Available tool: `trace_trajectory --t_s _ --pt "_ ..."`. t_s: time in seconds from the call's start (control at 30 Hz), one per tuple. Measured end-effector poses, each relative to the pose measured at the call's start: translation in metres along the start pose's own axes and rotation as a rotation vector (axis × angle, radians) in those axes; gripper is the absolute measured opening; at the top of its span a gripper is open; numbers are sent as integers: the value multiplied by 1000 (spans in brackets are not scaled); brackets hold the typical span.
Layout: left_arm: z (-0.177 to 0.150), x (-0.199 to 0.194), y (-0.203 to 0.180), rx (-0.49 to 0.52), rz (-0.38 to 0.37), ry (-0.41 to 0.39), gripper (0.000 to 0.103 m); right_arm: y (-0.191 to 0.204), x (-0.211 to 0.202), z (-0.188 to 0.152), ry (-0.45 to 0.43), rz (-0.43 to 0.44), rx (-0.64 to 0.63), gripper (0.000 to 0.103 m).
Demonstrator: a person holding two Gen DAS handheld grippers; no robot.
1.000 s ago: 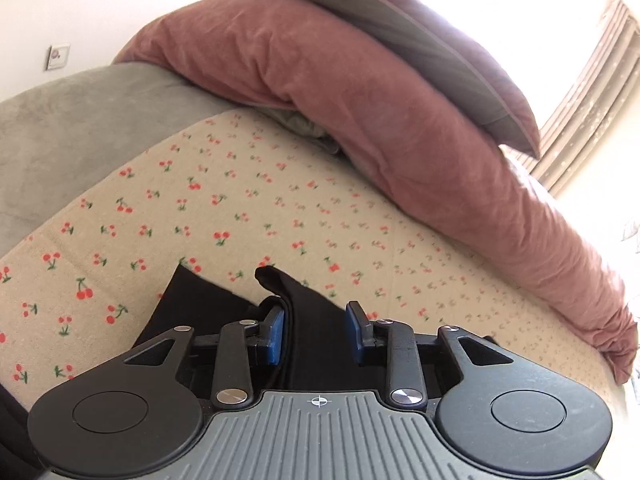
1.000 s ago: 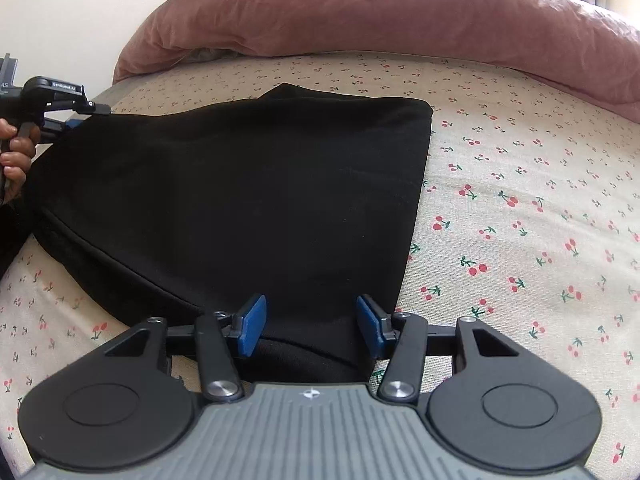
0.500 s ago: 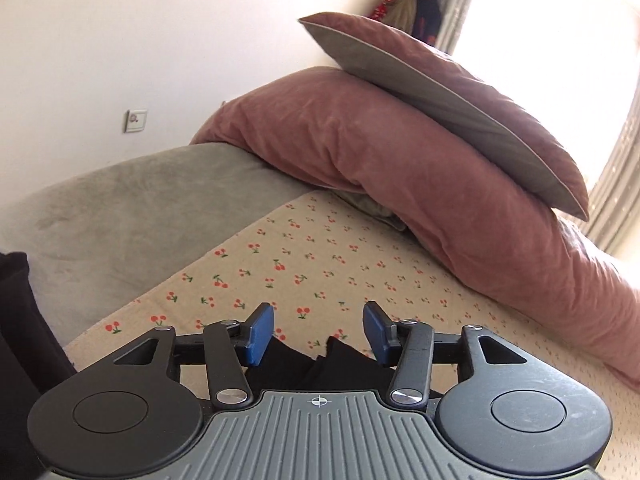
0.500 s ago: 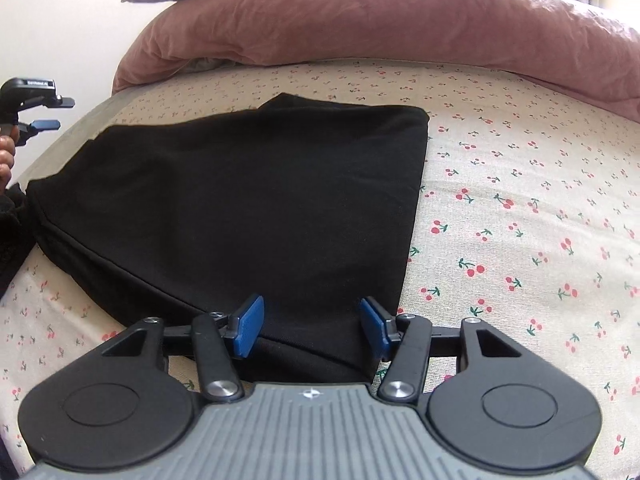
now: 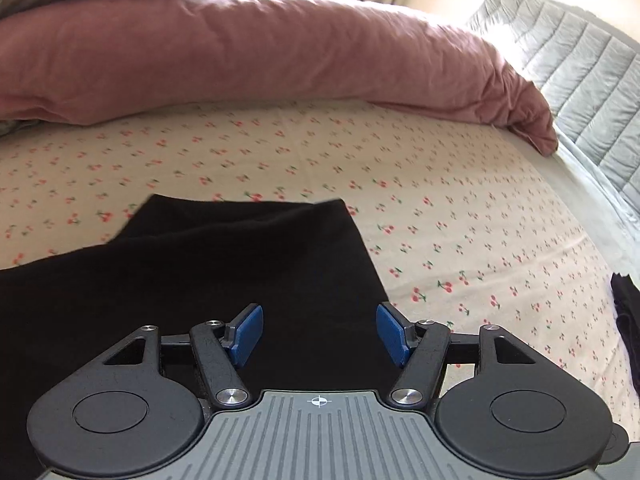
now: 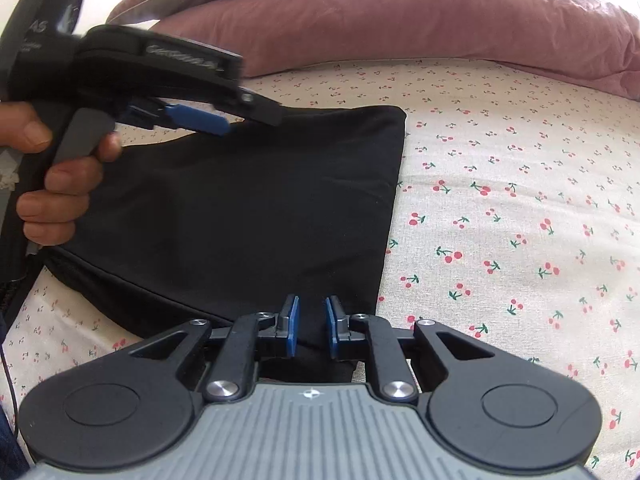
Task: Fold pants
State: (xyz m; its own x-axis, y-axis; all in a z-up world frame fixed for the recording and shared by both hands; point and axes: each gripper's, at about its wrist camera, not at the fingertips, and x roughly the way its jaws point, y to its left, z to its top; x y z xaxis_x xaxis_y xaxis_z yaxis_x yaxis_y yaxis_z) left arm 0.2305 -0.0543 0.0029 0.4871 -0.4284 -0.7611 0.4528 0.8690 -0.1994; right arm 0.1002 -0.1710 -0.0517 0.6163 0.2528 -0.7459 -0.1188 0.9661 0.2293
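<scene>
Pants [image 6: 248, 200] lie flat and black on the cherry-print bed [image 6: 520, 208]; the right hand-held gripper [image 6: 311, 330] is closing on their near edge, cloth between its pads, while the left hand-held gripper [image 5: 318, 334] opens above them, holding nothing. Best to pinch both layers squarely before lifting

We can't see the black pants' [image 6: 248, 208] near hem, it's tucked under the right claw [image 6: 311, 330], and their left side runs off-frame.
</scene>
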Motion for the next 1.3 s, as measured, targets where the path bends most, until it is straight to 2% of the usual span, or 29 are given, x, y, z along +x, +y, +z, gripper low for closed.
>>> trace_trajectory --t_s 0.13,0.23,0.6,0.73,0.9,0.97,1.03,1.07,1.17,1.23,1.3 --pt "0 60 -31 62 50 105 62 -7 11 -4 23 -8 18 10" --pt "6 71 -37 85 87 66 64 -8 11 -3 34 -3 33 10" --pt "44 84 -13 16 118 41 65 -18 13 3 64 19 70 10" --pt "48 76 -11 4 133 9 65 -25 13 7 73 30 83 10" --pt "42 59 -7 16 107 -13 65 -31 10 10 83 47 84 10" --pt "38 53 -5 39 107 -20 65 -34 5 12 92 64 72 14" --pt "34 45 0 42 117 -19 65 -40 2 18 75 70 91 27" --pt "33 42 4 39 125 -20 65 -45 0 20 65 68 107 29" --pt "32 28 13 29 150 -40 65 -68 -4 27 34 80 197 34" --pt "32 19 16 11 141 -49 65 -78 -1 28 16 109 268 49" --pt "31 12 13 13 116 -54 65 -88 3 27 19 158 345 51"
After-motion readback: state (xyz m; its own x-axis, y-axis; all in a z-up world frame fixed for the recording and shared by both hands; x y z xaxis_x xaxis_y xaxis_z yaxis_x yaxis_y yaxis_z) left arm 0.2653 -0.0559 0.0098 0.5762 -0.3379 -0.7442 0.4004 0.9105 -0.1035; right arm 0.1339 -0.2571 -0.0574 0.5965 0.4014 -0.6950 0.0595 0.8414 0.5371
